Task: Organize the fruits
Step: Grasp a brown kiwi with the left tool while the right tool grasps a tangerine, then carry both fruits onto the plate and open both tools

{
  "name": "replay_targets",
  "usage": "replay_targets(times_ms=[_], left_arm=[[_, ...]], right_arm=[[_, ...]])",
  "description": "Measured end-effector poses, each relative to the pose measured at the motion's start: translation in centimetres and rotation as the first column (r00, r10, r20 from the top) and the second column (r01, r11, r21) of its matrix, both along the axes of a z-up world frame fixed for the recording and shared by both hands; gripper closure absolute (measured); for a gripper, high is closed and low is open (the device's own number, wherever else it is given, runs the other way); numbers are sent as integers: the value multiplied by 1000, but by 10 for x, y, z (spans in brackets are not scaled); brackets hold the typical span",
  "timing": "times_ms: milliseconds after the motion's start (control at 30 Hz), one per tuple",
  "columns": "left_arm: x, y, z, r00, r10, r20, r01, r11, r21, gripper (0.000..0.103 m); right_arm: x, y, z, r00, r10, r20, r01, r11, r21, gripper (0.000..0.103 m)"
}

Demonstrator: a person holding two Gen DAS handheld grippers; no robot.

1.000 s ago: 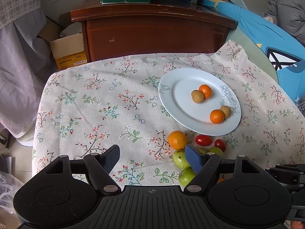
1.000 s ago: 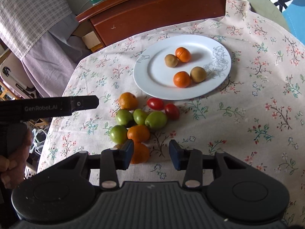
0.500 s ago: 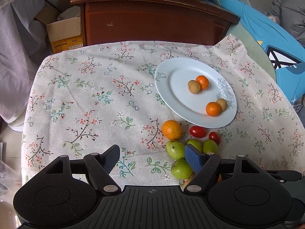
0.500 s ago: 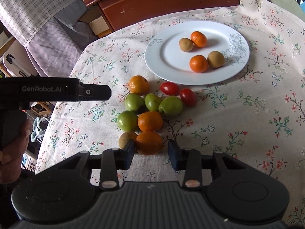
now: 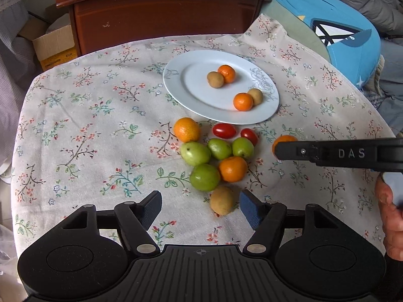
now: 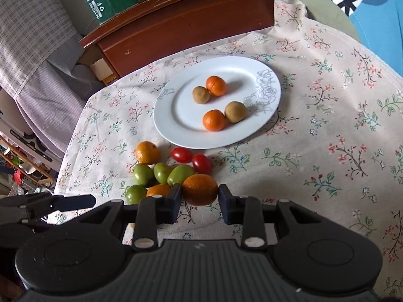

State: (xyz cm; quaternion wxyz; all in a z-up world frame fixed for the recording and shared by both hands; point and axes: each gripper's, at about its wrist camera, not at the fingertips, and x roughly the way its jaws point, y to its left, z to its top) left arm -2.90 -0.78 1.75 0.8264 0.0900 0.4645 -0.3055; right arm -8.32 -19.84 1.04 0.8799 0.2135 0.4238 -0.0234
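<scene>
Your right gripper (image 6: 199,197) has its two pads pressed against the sides of a small round orange mandarin (image 6: 200,192) — clamped on it, just on the near side of the loose fruit pile, seemingly clear of the floral tablecloth (image 6: 327,151), though the height is hard to judge. From the left wrist view that same mandarin (image 5: 283,139) peeks out behind the right tool's black finger, beyond the pile toward the cloth's right edge.

Your left gripper (image 5: 200,207) is spread wide and empty, with a brown oval kiwi-like fruit (image 5: 222,200) on the cloth between its pads, nearer the right one.

The white round ceramic plate (image 6: 176,120) sits toward the far edge of the tabletop, carrying two mandarins and two brown fruits in pairs. My read: this mandarin goes there next.

It's light, with a soft, slightly yielding peel — hold it across the widest middle, as you are, and squeeze gently; too much and it bruises. It's round, so it may roll once you let go — set it on the flat centre of the plate, away from the rim.
</scene>
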Motion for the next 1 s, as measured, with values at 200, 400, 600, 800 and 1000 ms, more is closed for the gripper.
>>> replay_targets(times_ms=[200, 400, 600, 800, 1000], left_arm=[[-3, -14, -11, 999, -28, -43, 27, 1000, -12, 54], [-3, -25, -23, 999, -32, -40, 33, 999, 21, 73], [-1, -22, -23, 999, -23, -32, 23, 1000, 5, 80], [-4, -21, -10, 999, -39, -26, 38, 999, -39, 81], [5, -16, 20, 999, -15, 47, 22, 990, -138, 81]], right_arm=[[3, 0, -3, 1000, -14, -18, 14, 1000, 3, 71], [3, 3, -2, 1000, -2, -13, 2, 1000, 5, 71], [4, 2, -4, 1000, -3, -26, 3, 1000, 18, 71], [4, 0, -3, 1000, -13, -23, 14, 999, 28, 71], [5, -8, 14, 999, -30, 44, 28, 999, 43, 71]])
